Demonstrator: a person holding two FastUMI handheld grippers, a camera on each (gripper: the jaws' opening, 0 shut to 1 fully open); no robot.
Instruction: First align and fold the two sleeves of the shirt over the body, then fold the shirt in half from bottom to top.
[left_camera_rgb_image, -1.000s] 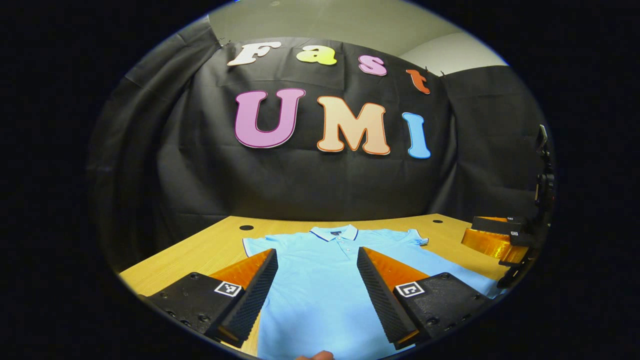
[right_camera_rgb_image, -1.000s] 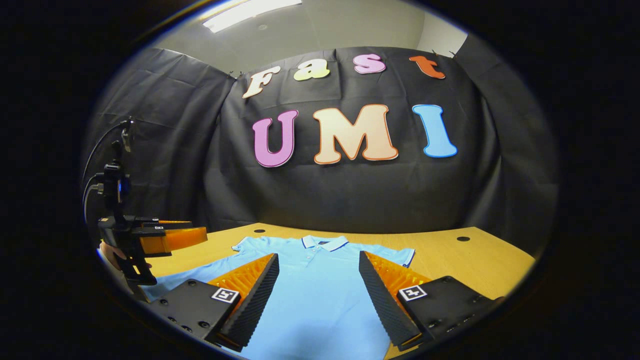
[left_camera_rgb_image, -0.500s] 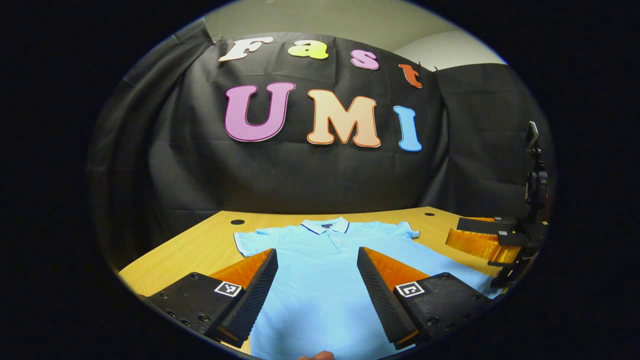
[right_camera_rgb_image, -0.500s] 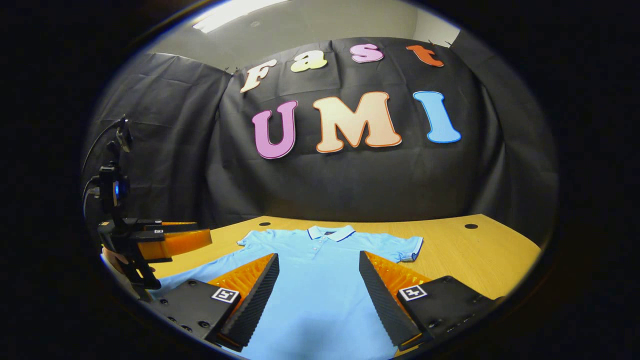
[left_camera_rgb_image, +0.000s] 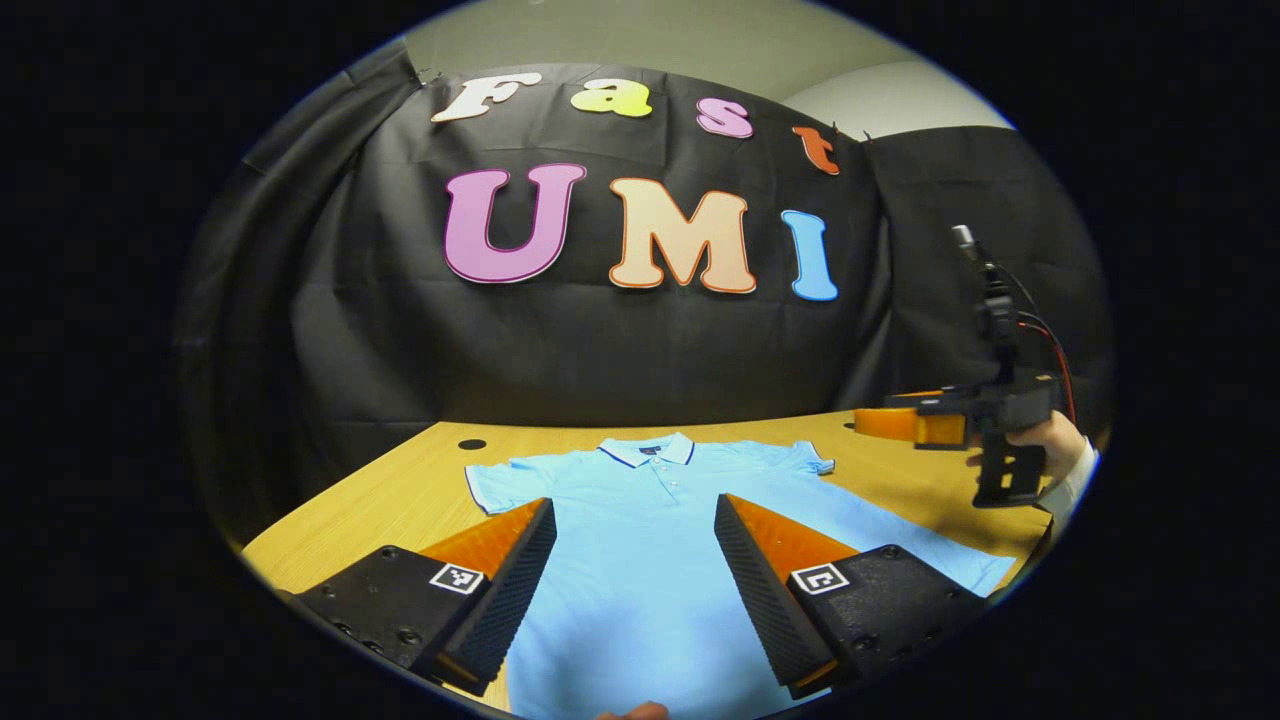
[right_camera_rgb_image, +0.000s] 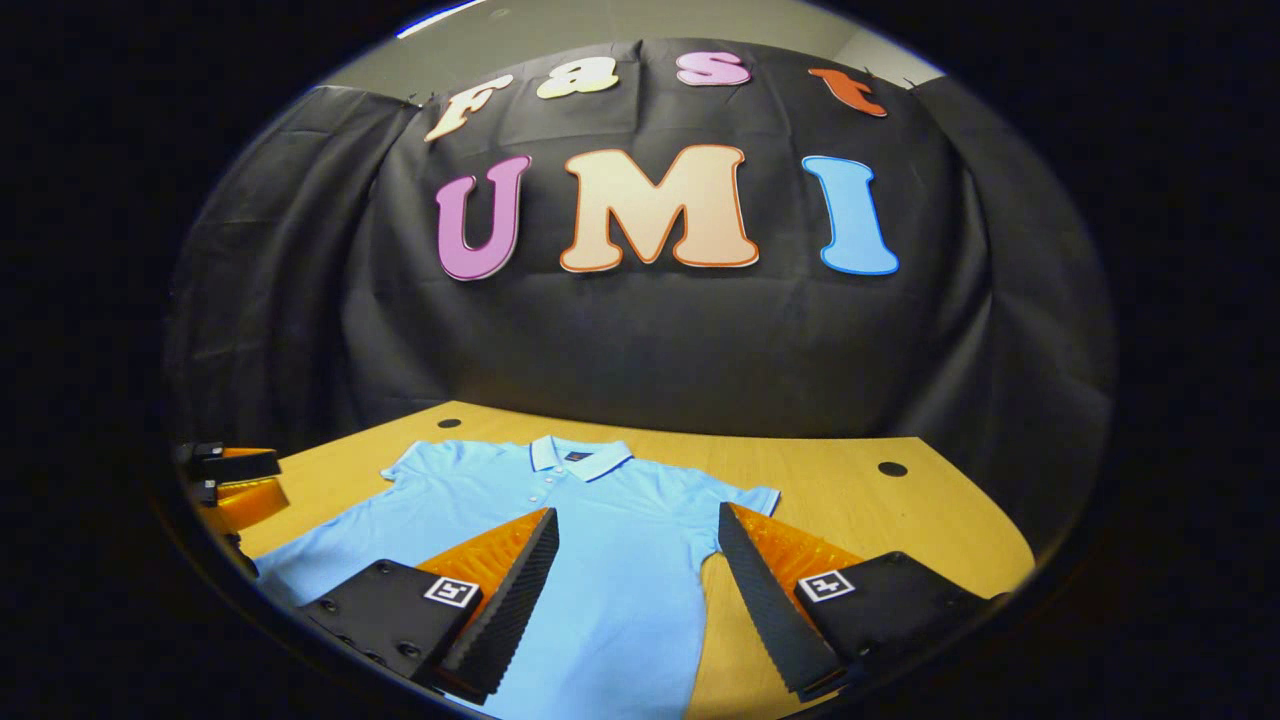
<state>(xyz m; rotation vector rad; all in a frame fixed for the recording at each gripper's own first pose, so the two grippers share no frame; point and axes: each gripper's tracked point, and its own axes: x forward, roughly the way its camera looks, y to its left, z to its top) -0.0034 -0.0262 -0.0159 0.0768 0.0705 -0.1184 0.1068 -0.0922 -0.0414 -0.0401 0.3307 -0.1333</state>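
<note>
- Left gripper (left_camera_rgb_image: 630, 590): jaws spread wide, nothing held, above the lower body of the shirt (left_camera_rgb_image: 640, 540)
- Right gripper (right_camera_rgb_image: 635, 595): jaws wide apart, empty, over the shirt's right side
- Shirt flat and unfolded on the wooden table (right_camera_rgb_image: 900, 510), collar (right_camera_rgb_image: 580, 455) at the far end, both sleeves out

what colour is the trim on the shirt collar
Dark navy edging on the light blue shirt's collar, clearest in the right gripper view.
</note>
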